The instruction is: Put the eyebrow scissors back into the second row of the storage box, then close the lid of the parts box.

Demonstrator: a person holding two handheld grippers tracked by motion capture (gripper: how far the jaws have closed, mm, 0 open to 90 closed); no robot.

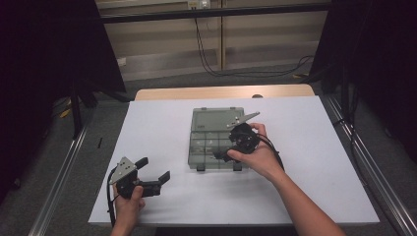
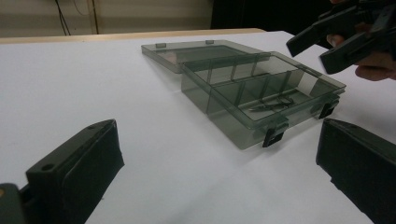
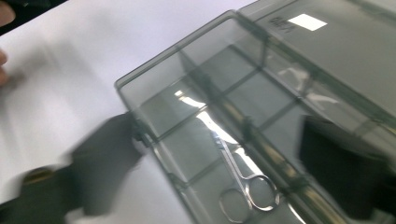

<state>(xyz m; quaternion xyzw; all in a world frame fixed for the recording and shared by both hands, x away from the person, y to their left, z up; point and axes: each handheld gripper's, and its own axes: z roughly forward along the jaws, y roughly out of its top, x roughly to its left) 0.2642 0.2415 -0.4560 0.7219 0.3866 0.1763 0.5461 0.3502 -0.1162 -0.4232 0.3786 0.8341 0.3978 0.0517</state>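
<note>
No readable text anywhere, a faint embossed mark on the box lid (too blurred to make out), no labels, numbers or signs legible

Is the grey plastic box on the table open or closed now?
Open. The box has its lid folded back flat on the table, and scissors lie uncovered in one compartment.
</note>
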